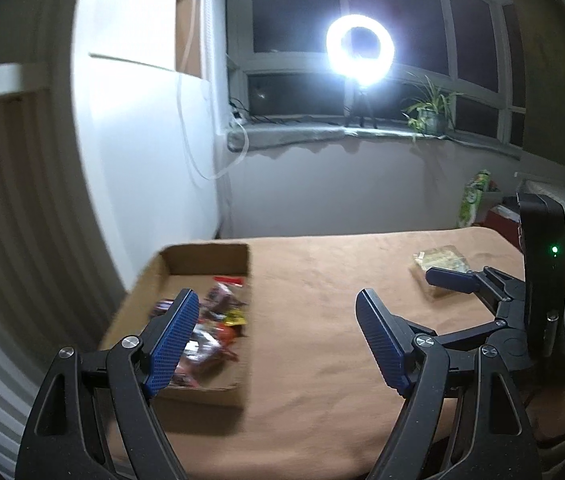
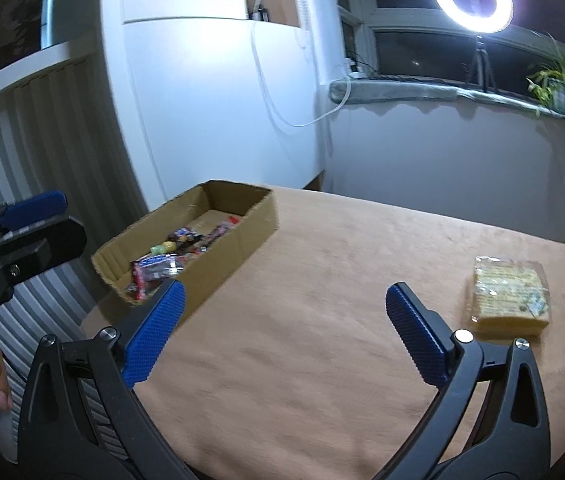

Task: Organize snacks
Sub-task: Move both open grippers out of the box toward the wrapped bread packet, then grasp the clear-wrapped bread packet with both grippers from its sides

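Snacks (image 1: 210, 320) are seen already gathered in the cardboard box (image 1: 206, 258) at nine o'clock of the left-wrist view, behind the left gripper (image 1: 274, 336), whose jaws are spread wide and empty. In the right-wrist view, the right gripper (image 2: 282, 328) is likewise held wide, nothing between its pads. One wrapped cracker pack (image 2: 508, 294) (apparently the last item) is left on the tan cloth (image 2: 322, 300) at three o'clock, well apart from the box; most of the sorting is judged done.
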A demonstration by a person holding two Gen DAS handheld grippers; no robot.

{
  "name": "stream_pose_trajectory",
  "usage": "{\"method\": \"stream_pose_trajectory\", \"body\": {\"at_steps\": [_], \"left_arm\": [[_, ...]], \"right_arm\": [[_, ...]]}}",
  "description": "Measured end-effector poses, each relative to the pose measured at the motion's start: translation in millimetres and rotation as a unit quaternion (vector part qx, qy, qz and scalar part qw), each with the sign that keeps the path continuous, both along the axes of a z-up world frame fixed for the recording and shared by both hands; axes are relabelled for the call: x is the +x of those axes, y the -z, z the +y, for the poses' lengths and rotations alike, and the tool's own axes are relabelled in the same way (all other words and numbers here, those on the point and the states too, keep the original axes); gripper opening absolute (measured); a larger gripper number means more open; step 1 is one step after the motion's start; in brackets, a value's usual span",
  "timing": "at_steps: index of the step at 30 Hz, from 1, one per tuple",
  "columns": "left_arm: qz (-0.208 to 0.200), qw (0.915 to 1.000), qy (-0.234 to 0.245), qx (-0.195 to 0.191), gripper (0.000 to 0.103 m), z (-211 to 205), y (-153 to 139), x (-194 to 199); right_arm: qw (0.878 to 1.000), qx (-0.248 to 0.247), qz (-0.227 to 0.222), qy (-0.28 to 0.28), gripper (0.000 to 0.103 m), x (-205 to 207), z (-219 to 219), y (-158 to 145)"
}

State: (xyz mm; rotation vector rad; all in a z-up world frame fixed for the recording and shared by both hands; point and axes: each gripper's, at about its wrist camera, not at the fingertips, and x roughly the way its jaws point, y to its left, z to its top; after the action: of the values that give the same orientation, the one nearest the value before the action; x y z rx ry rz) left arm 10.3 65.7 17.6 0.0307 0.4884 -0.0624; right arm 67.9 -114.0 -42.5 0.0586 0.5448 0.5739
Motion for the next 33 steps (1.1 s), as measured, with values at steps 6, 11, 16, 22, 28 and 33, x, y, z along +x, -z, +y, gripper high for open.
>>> {"method": "stream_pose_trajectory", "body": {"at_steps": [6, 11, 16, 22, 28, 33], "left_arm": [[0.031, 0.9987, 0.026, -0.030, 0.081, -27, 13, 22], [0.052, 0.9970, 0.049, -0.032, 0.081, -56, 25, 41], [0.059, 0.9953, 0.073, -0.023, 0.081, -90, 38, 69], [0.098, 0.9885, 0.108, -0.039, 0.081, -127, 69, 112], [0.129, 0.9802, 0.145, -0.040, 0.081, -159, 99, 146], [0.142, 0.9711, 0.188, -0.040, 0.081, -179, 107, 158]], "right_arm": [[0.999, 0.015, 0.016, 0.039, 0.103, 17, -48, 16], [0.997, 0.027, 0.030, 0.069, 0.103, 31, -88, 30], [0.992, 0.037, 0.054, 0.111, 0.103, 47, -134, 47], [0.983, 0.050, 0.075, 0.158, 0.103, 65, -186, 61], [0.981, 0.040, 0.086, 0.167, 0.103, 89, -211, 65], [0.983, 0.036, 0.102, 0.151, 0.103, 121, -216, 70]]}}
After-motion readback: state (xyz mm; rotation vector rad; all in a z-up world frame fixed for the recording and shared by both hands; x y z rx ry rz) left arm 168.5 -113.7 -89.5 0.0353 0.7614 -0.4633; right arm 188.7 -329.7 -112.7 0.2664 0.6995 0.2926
